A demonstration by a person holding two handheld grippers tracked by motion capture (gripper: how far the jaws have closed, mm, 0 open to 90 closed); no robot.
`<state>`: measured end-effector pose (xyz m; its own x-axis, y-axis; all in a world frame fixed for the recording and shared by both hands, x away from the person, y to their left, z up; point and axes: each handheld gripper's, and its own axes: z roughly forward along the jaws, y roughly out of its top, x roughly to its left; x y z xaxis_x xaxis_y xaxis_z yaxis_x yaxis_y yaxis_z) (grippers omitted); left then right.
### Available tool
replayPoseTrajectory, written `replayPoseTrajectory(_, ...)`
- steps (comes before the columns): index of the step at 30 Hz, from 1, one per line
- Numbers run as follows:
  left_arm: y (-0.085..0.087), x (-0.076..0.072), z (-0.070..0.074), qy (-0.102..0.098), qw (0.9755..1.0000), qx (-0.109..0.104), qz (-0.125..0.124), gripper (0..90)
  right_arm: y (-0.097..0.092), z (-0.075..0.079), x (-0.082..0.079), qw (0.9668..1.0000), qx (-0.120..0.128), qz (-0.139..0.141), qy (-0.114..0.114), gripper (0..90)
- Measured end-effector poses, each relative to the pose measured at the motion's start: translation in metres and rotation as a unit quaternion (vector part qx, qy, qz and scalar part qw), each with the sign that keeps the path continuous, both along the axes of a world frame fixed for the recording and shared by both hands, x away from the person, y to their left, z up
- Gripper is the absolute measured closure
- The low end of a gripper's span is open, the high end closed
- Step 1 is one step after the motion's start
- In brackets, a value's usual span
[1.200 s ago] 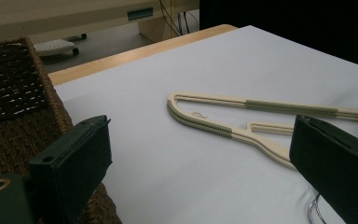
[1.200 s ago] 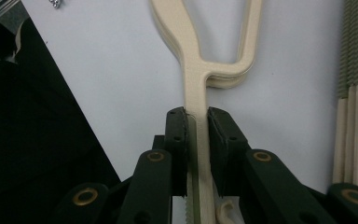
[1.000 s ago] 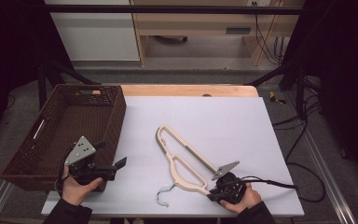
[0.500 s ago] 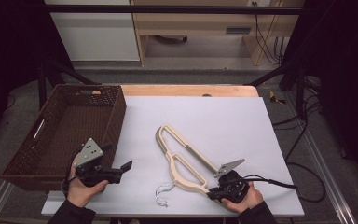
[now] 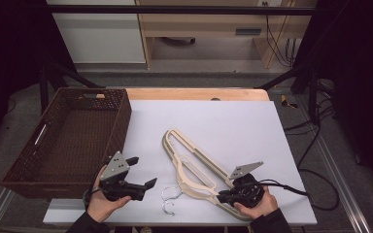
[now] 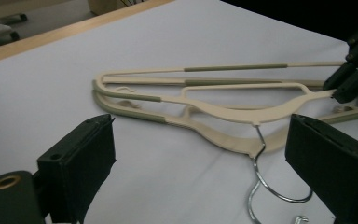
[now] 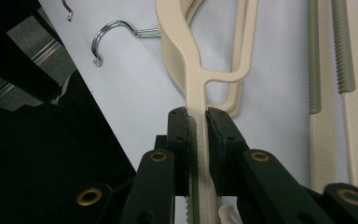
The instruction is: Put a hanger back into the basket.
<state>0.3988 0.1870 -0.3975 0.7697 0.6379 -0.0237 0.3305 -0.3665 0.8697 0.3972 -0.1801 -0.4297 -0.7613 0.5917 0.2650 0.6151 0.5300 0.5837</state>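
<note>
I am pinching my right gripper [image 5: 227, 196] on the top cream hanger [image 5: 194, 165] of two stacked ones with steel hooks [image 5: 169, 200], lying near the table's [image 5: 252, 126] front edge. My left gripper [image 5: 143, 172] is hovering spread beside the basket [image 5: 68, 141]; the right gripper view is showing the hanger's ridged strip between my jaws, and the table's far half is lying open

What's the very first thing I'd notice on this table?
Probably the cream plastic clothes hangers, stacked in the middle of the white table, silver wire hooks facing the near edge. The right gripper pinches the top one's arm, the left gripper waits open nearby, and a dark brown woven basket stands left.
</note>
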Motion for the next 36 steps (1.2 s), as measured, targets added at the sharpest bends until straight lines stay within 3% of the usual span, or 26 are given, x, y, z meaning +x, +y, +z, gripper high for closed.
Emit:
replayPoseTrajectory(2,-0.015,-0.001,-0.004,0.007,0.9998,0.009,-0.014,13.3,0.0,0.001,0.0,1.0,0.004,-0.002,0.0,79.6)
replayPoseTrajectory(10,-0.041,0.003,-0.015,0.03,0.9985,0.027,-0.036,28.4,0.0,0.001,0.0,1.0,0.003,-0.002,0.0,79.7)
replayPoseTrajectory(13,-0.055,0.007,-0.024,0.049,0.996,0.05,-0.055,35.0,0.001,0.0,0.0,1.0,0.003,-0.007,0.001,79.7)
replayPoseTrajectory(19,-0.07,0.016,-0.035,0.085,0.9915,0.072,-0.068,52.1,0.001,-0.001,0.0,1.0,-0.001,-0.002,0.0,79.7)
replayPoseTrajectory(23,-0.077,0.018,-0.039,0.095,0.9875,0.098,-0.078,60.4,0.001,0.0,0.0,1.0,-0.003,-0.002,-0.001,79.7)
replayPoseTrajectory(26,-0.08,0.018,-0.041,0.098,0.9861,0.11,-0.077,66.7,0.001,-0.001,0.0,1.0,-0.002,-0.001,-0.001,79.7)
replayPoseTrajectory(27,-0.082,0.019,-0.043,0.102,0.9844,0.121,-0.078,69.1,0.001,-0.001,0.0,1.0,-0.003,0.0,-0.001,79.7)
replayPoseTrajectory(31,-0.084,0.018,-0.045,0.101,0.9834,0.132,-0.072,79.1,0.001,-0.001,0.0,1.0,-0.004,0.001,-0.002,79.7)
replayPoseTrajectory(36,-0.086,0.019,-0.046,0.101,0.9822,0.141,-0.073,81.2,0.001,-0.001,0.0,1.0,-0.004,0.0,-0.002,79.7)
